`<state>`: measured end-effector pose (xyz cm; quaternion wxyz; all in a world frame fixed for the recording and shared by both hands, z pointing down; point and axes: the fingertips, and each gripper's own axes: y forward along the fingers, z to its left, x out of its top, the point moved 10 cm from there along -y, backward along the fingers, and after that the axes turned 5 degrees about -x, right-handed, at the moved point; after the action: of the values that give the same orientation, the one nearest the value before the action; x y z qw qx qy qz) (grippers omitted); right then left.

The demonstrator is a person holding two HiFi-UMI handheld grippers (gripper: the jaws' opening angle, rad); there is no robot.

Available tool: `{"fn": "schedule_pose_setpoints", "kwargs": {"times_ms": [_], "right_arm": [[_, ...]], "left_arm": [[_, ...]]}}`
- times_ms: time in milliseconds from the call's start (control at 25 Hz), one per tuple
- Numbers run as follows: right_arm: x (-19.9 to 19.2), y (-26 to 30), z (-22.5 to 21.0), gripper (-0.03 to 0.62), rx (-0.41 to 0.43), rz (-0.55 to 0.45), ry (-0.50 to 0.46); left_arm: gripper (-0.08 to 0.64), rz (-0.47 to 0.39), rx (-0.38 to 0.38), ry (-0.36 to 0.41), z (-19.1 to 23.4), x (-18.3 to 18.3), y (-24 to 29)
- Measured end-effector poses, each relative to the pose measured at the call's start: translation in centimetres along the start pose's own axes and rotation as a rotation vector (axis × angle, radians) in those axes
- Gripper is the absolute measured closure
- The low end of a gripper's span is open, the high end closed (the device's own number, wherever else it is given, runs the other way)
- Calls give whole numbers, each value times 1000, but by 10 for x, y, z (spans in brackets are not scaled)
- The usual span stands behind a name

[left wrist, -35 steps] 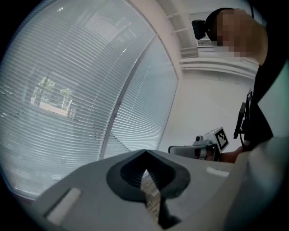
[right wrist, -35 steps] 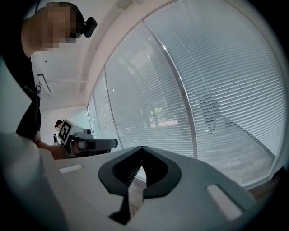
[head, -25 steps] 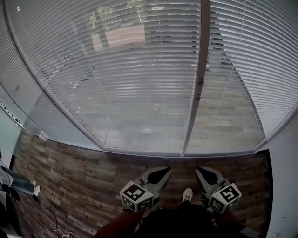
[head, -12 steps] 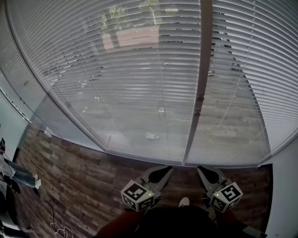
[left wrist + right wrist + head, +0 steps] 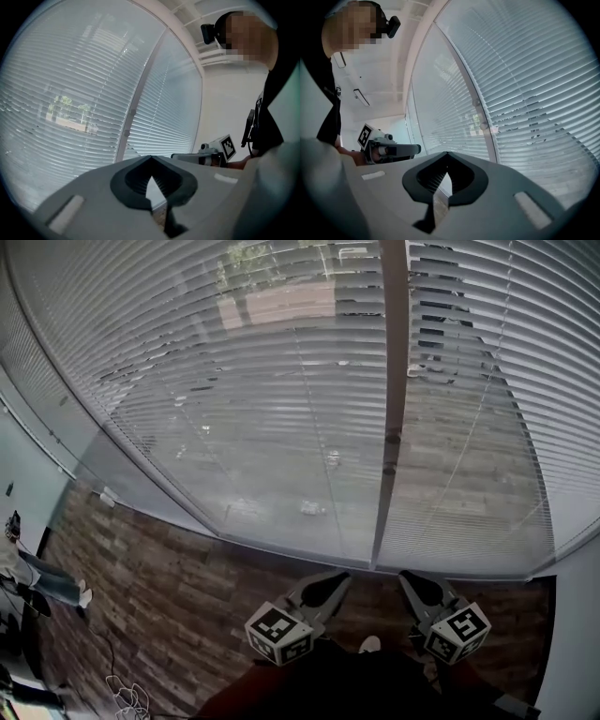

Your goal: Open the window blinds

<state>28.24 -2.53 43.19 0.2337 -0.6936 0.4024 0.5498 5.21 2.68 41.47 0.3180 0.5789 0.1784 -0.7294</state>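
Two grippers, low over the wooden floor (image 5: 159, 596), point at the window blinds (image 5: 262, 409), which hang lowered ahead, apart from both tips. Left gripper (image 5: 339, 575): jaws together, empty. Right gripper (image 5: 405, 575): jaws together, nothing held.

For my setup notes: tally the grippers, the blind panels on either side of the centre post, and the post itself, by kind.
Grippers: 2 (left gripper, right gripper)
Blind panels: 2 (left blind, right blind)
Centre post: 1
Total: 5
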Motion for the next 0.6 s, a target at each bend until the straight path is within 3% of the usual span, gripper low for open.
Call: {"fn": "schedule_pose_setpoints", "kwargs": {"times_ms": [160,600], "right_arm": [[-8,-8,2,566,6,-13,15],[-23,30,-15,566,7,-10,54]], "left_arm": [[560,20,17,24,-6,-7,-7],[560,53,37,21,34,-8,-1]]}}
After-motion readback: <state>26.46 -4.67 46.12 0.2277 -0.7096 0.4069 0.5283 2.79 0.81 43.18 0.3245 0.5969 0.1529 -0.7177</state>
